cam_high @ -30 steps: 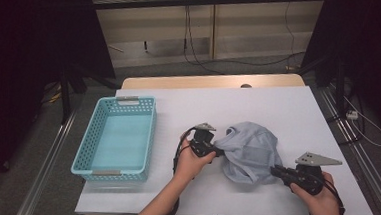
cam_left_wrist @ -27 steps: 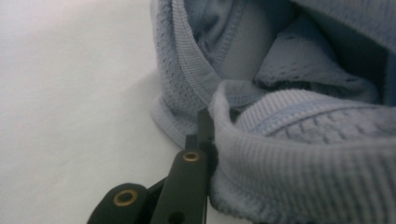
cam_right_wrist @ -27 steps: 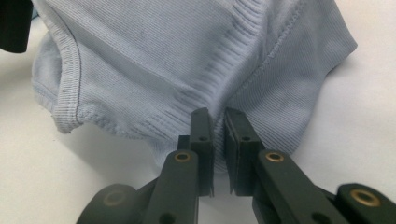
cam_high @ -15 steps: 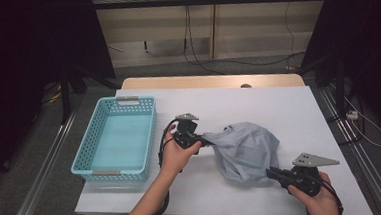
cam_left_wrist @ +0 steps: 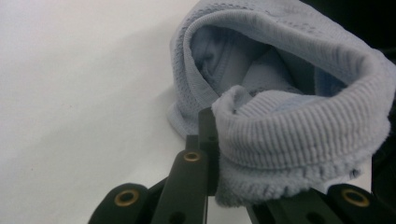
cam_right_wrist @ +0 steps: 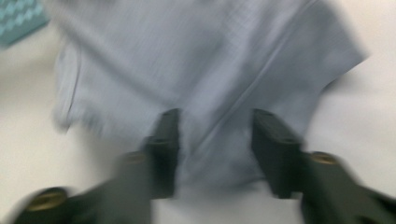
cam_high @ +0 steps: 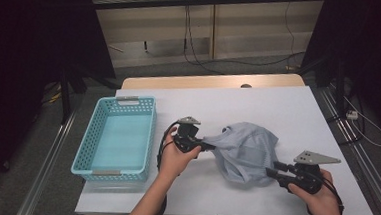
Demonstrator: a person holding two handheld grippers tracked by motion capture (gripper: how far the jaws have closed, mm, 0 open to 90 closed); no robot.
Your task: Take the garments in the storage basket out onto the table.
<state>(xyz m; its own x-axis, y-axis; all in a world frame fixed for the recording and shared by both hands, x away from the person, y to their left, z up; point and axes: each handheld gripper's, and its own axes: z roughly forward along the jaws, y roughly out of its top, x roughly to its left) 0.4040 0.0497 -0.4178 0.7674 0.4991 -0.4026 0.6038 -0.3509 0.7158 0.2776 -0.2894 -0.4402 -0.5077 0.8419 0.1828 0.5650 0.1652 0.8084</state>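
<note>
A pale blue-grey knitted garment (cam_high: pixel 248 151) lies crumpled on the white table (cam_high: pixel 278 108). My left gripper (cam_high: pixel 208 146) holds its left edge slightly lifted. In the left gripper view the jaws (cam_left_wrist: pixel 219 144) are shut on the ribbed hem of the garment (cam_left_wrist: pixel 289 135). My right gripper (cam_high: pixel 271 170) sits at the garment's lower right edge. In the blurred right gripper view its jaws (cam_right_wrist: pixel 215 135) have just been opening and stand apart, with the cloth (cam_right_wrist: pixel 196 60) lying between them but not pinched.
A light blue plastic basket (cam_high: pixel 87 149) stands empty at the table's left side; its corner (cam_right_wrist: pixel 18 18) shows in the right gripper view. Dark stands and cables surround the table on the floor behind and to the right.
My left gripper has moved left and up, pulling the garment's edge out to the left. The right gripper stayed in place and its jaws have opened off the cloth.
</note>
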